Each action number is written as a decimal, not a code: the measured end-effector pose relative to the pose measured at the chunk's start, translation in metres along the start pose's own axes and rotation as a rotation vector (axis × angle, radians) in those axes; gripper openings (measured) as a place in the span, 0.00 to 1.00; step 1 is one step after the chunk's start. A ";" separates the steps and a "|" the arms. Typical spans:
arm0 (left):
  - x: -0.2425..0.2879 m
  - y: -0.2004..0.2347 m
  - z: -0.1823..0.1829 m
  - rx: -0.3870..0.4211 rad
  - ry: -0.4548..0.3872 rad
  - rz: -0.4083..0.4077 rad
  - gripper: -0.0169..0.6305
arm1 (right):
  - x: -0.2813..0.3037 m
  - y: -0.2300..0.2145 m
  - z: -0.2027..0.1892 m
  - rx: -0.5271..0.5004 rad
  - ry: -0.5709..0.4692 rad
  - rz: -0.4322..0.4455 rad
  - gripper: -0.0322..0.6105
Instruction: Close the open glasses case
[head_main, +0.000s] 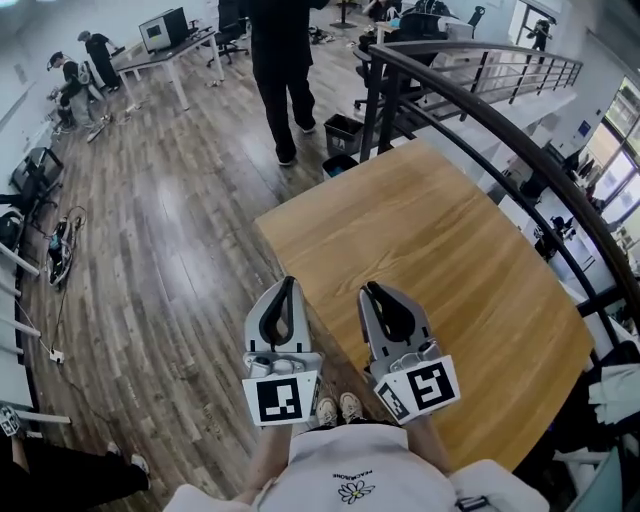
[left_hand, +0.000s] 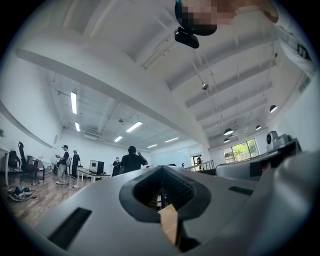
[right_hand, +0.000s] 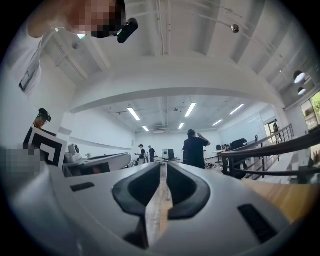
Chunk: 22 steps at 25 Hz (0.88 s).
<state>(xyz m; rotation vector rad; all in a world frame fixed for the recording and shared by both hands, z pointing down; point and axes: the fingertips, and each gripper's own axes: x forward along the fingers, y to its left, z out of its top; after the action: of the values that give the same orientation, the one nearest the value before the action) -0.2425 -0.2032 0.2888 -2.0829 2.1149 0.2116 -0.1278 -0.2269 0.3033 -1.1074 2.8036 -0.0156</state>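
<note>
No glasses case shows in any view. In the head view both grippers are held side by side close to the person's body, at the near left corner of a bare wooden table (head_main: 450, 250). My left gripper (head_main: 291, 281) hangs over the floor just off the table's edge, shut with nothing in it. My right gripper (head_main: 369, 288) sits over the table's near edge, its jaws together and empty. In the left gripper view the left gripper (left_hand: 162, 168) points level into the room. The right gripper (right_hand: 161, 165) shows only a thin slit between its closed jaws.
A dark curved railing (head_main: 480, 110) runs along the table's far and right sides. A person in black (head_main: 280, 70) stands on the wood floor beyond the table, near two dark bins (head_main: 343, 135). Desks and more people are at the far left.
</note>
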 end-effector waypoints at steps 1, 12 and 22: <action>0.002 -0.002 0.000 -0.001 -0.002 -0.005 0.05 | -0.001 -0.004 0.000 -0.001 0.002 -0.009 0.10; 0.018 -0.031 -0.009 -0.029 0.007 -0.088 0.05 | -0.025 -0.044 -0.006 -0.007 0.043 -0.110 0.31; 0.024 -0.065 -0.023 0.007 0.028 -0.178 0.05 | -0.066 -0.089 -0.035 0.012 0.141 -0.235 0.44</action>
<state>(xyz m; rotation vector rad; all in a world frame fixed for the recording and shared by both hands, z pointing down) -0.1786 -0.2324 0.3070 -2.2671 1.9266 0.1531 -0.0241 -0.2484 0.3501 -1.4810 2.7687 -0.1378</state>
